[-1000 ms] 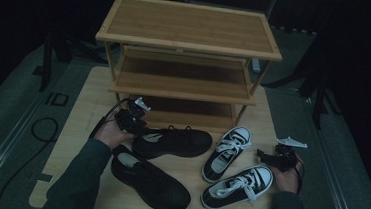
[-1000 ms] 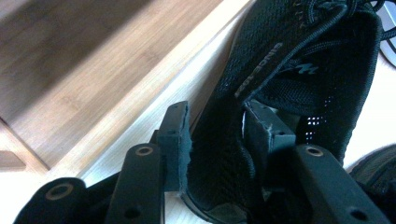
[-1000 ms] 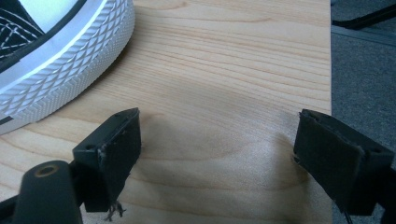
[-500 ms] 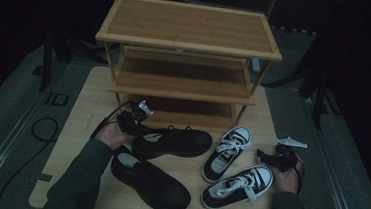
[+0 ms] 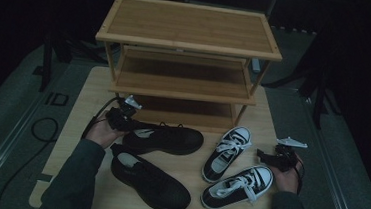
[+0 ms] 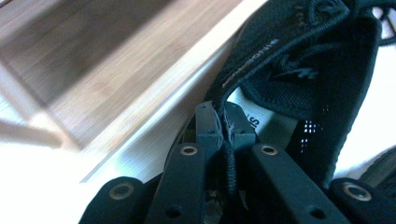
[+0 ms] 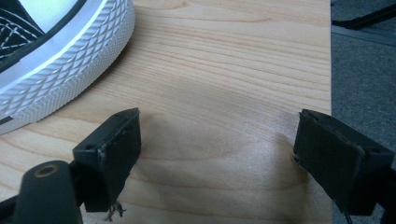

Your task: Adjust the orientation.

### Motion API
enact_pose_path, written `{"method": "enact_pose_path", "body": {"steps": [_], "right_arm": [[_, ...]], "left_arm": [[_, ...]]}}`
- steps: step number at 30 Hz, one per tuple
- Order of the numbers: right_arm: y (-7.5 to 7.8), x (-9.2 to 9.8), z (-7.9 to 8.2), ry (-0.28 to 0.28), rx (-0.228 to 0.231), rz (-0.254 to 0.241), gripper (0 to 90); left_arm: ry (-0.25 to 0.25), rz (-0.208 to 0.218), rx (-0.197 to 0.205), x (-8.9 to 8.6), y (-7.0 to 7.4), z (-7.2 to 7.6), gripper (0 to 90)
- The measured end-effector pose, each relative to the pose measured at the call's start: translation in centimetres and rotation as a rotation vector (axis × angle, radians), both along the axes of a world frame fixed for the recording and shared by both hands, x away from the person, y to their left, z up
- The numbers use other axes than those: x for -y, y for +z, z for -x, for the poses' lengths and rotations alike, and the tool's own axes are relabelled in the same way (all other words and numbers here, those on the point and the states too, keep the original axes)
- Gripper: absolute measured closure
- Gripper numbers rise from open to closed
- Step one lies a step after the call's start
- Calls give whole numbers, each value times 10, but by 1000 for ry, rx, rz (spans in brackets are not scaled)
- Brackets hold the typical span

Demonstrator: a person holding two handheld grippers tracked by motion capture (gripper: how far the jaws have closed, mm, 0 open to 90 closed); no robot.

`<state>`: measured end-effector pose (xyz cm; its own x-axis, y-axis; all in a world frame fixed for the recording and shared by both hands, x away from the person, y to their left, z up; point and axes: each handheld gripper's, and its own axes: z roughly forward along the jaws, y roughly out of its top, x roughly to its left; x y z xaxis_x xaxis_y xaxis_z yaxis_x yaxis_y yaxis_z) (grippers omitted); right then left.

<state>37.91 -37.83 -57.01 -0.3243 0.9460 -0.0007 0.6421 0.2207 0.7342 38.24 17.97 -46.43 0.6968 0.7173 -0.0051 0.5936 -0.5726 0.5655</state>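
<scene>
A: The left tool [image 5: 122,115] is clamping on the heel rim of the far black shoe [image 5: 166,138], its jaws having just been closing there; in the left gripper view the pads are pinching the rim [image 6: 227,119] tight, with the shoe [image 6: 303,84] lying against the rack's lowest shelf [image 6: 154,88]

B: And progress?

A: Barely begun, I'd judge. All three shelves of the wooden rack [image 5: 188,44] are standing bare, and all four shoes are still sitting on the tabletop [image 5: 89,97]: the near black shoe [image 5: 150,179] at the front left, the two white-laced sneakers [image 5: 227,153] at the right

B: The right tool?

A: It is resting at the right edge [image 5: 282,160], beside the near sneaker [image 5: 237,186]. The right gripper view is showing its jaws well apart over bare wood [image 7: 219,154], the sneaker's toe cap [image 7: 70,60] just off to one side, which the high view is too dim to settle
</scene>
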Motion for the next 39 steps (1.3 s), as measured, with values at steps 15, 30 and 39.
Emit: {"method": "enact_pose_path", "body": {"steps": [15,30,39], "right_arm": [[0,0,0,0,0,0,149],[0,0,0,0,0,0,149],[0,0,0,-2,0,0,149]], "left_arm": [[160,49,-4,-71,-5,20,872],[223,145,5,-119,-4,51,738],[116,67,2,-83,15,29,629]]}}
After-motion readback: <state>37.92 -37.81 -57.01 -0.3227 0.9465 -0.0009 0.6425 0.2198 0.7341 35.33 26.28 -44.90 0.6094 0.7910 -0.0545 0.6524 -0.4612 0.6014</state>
